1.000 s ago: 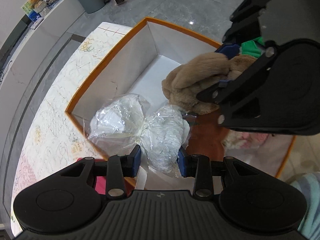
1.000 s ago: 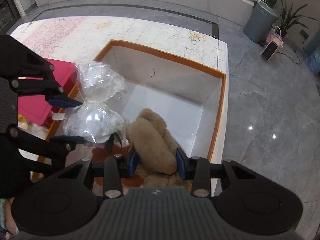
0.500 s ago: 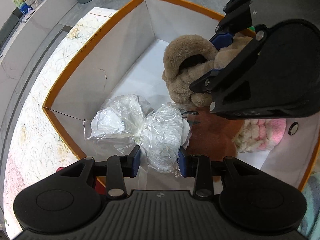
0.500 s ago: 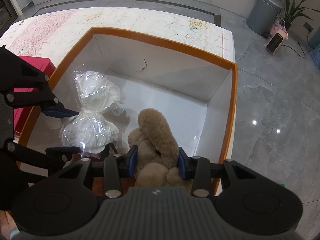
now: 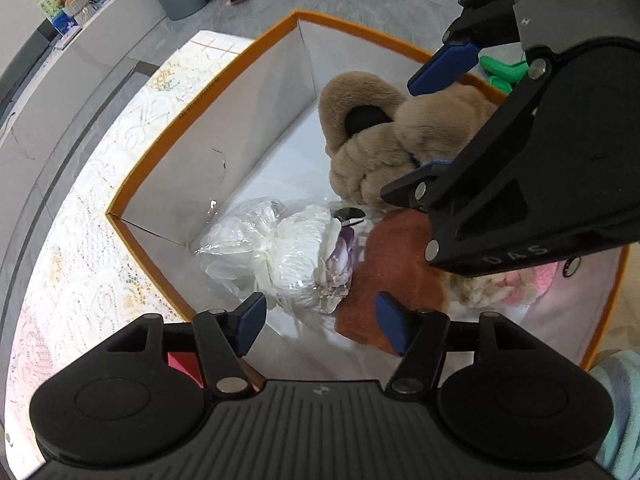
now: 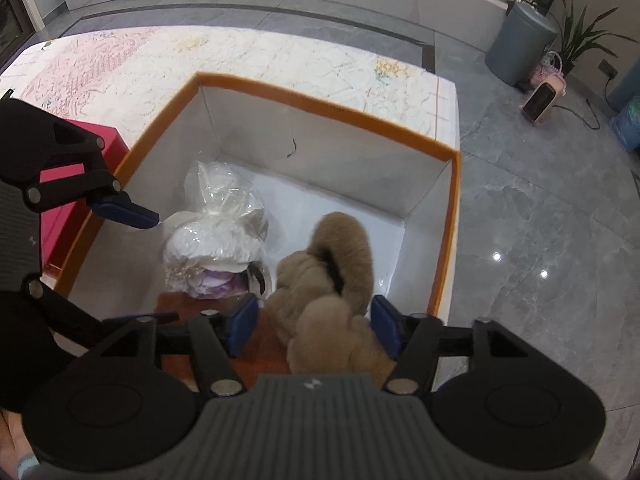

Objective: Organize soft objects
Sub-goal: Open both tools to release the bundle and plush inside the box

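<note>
We see both tools held over an orange-rimmed box [image 5: 208, 116] with white inner walls, which stands on a surface [image 6: 248, 56] covered by a pale patterned cloth.

In the left wrist view, the left tool [image 5: 320, 320] sits at the bottom centre of the frame, its jaws opening. Its blue pads [image 5: 250, 320] stand clear of the clear plastic bag [image 5: 288, 248], which holds something white and lies on the box floor just above the gap between them, in the middle of the frame. No pad presses on the bag.

In the right wrist view, the right tool [image 6: 314, 328] is at the bottom centre, its jaws opening too. The tan plush toy [image 6: 332, 280] lies between its blue pads [image 6: 244, 324], and we see a gap on the left side between pad and fur; on the right we cannot tell whether pad and fur touch. The toy lies in the box, right of the bag, which sits left of centre in this frame.

A brown plush [image 5: 396, 256] lies beside the bag at lower centre of the left view, touching it, and a pink and cream fluffy item [image 5: 516, 284] shows at the right, partly hidden by the right tool. A red box [image 6: 68, 184] stands on the surface outside the orange rim, at the left edge of the right view.
</note>
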The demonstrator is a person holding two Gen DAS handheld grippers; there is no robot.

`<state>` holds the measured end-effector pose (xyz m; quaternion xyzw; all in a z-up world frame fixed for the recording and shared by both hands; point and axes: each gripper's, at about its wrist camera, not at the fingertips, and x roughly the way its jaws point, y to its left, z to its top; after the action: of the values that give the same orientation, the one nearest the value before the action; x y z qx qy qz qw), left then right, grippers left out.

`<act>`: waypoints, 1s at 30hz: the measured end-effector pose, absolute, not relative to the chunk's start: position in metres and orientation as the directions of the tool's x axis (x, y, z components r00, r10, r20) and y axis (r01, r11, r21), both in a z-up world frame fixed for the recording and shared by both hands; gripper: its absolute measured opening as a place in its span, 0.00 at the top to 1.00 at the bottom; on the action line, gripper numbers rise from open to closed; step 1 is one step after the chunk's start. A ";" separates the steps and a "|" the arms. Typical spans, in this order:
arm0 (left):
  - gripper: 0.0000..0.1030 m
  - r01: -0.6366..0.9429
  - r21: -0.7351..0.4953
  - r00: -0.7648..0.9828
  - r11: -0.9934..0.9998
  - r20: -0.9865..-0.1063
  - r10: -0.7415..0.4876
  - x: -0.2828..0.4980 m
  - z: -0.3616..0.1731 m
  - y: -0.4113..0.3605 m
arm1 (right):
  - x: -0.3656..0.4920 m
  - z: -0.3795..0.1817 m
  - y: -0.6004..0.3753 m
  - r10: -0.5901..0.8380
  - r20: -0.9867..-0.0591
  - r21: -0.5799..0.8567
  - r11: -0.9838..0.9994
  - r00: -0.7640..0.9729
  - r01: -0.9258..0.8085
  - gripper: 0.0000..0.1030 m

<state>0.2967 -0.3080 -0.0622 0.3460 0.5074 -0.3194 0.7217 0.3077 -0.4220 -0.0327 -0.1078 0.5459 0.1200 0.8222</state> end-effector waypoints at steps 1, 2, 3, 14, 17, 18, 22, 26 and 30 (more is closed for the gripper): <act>0.28 0.811 0.175 0.283 0.558 -0.953 -0.112 0.295 -0.060 -0.307 | 0.306 -0.030 -0.421 0.079 -0.922 -0.049 0.948 0.380 -0.316 0.36; 0.28 0.809 0.177 0.287 0.560 -0.951 -0.114 0.293 -0.058 -0.306 | 0.304 -0.027 -0.421 0.074 -0.921 -0.055 0.947 0.382 -0.316 0.36; 0.28 0.808 0.178 0.290 0.561 -0.950 -0.116 0.292 -0.057 -0.305 | 0.303 -0.025 -0.420 0.069 -0.920 -0.062 0.946 0.385 -0.317 0.36; 0.50 0.807 0.177 0.291 0.563 -0.949 -0.120 0.271 -0.054 -0.303 | 0.286 -0.017 -0.415 -0.014 -0.929 -0.148 0.929 0.370 -0.338 0.77; 0.51 0.813 0.169 0.279 0.558 -0.953 -0.118 0.269 -0.058 -0.304 | 0.282 -0.014 -0.410 -0.038 -0.912 -0.194 0.917 0.408 -0.349 0.83; 0.52 0.812 0.170 0.279 0.558 -0.953 -0.116 0.269 -0.058 -0.304 | 0.282 -0.010 -0.410 -0.039 -0.907 -0.200 0.916 0.420 -0.347 0.84; 0.53 0.805 0.164 0.274 0.570 -0.955 -0.112 0.272 -0.059 -0.302 | 0.289 0.006 -0.409 -0.060 -0.879 -0.240 0.913 0.474 -0.330 0.84; 0.53 0.795 0.160 0.278 0.585 -0.953 -0.118 0.277 -0.059 -0.300 | 0.296 0.000 -0.406 -0.099 -0.848 -0.300 0.899 0.521 -0.319 0.84; 0.53 0.793 0.158 0.275 0.589 -0.955 -0.114 0.280 -0.062 -0.297 | 0.301 -0.030 -0.408 -0.078 -0.886 -0.242 0.918 0.457 -0.313 0.84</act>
<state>0.2801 -0.2969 -0.0617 0.3293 0.5153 -0.3116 0.7273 0.3012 -0.4076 -0.0301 -0.1893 0.5164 0.0708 0.8321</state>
